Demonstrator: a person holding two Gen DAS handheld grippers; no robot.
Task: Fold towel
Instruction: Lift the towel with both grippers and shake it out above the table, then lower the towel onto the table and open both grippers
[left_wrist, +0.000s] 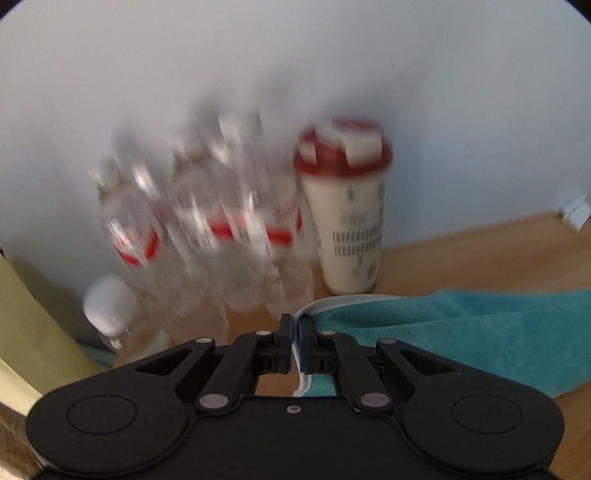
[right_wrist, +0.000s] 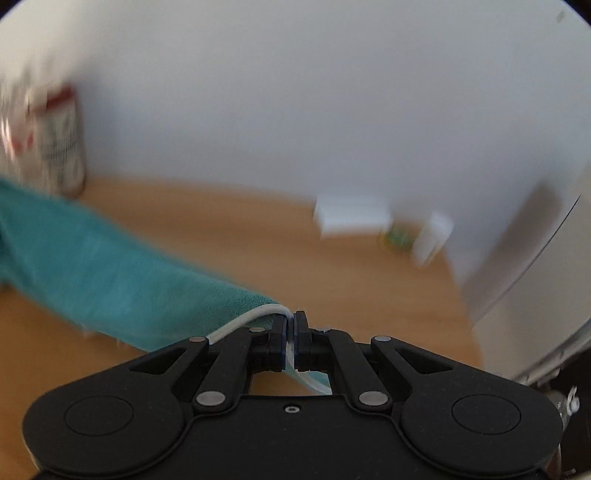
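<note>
Two corners are being pinched: we are clamping the left gripper (left_wrist: 295, 332) and right gripper (right_wrist: 291, 328) on the towel's (left_wrist: 461, 332) white-piped edge. Its long axis is running between them, sagging above the table (right_wrist: 295, 229), beside the shaker cup (left_wrist: 347, 206).

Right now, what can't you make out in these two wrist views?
- Left wrist: water bottles and shaker cup print, motion-blurred.
- Right wrist: small white and green items by the wall, blurred.
- Both: teal towel, its full shape hidden behind each shut claw and cut off.
</note>
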